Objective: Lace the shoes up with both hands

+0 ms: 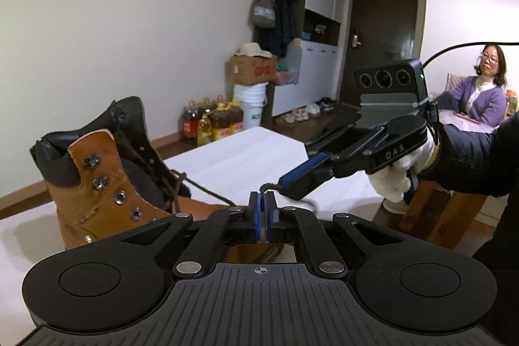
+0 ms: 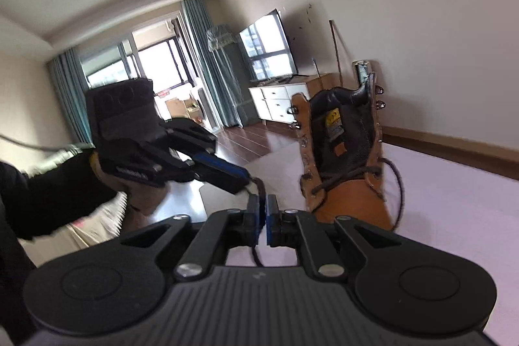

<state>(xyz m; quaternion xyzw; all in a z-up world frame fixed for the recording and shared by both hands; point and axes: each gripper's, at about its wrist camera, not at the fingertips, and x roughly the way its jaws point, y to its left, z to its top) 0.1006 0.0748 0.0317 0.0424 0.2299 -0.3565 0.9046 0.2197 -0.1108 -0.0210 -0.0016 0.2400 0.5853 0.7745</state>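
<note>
Boot [image 1: 107, 184], tan, upright on white table [image 1: 246, 161]; its dark lace [image 1: 207, 192] runs to my tongs. Left gripper [image 1: 262, 200] clenched on lace end; right gripper [image 2: 262, 209] slightly parted around lace.

Left wrist view: mounted just behind the left gripper [image 1: 262, 200], facing along its fingers, tilted slightly down over the white table [image 1: 233, 158], toward a cabinet and door. Right wrist view: mounted behind the right gripper [image 2: 262, 203], rolled, facing the opposite way toward window and television. Both close to the brown boot [image 1: 107, 177], shared from opposite sides; each also catching the other gripper.
</note>
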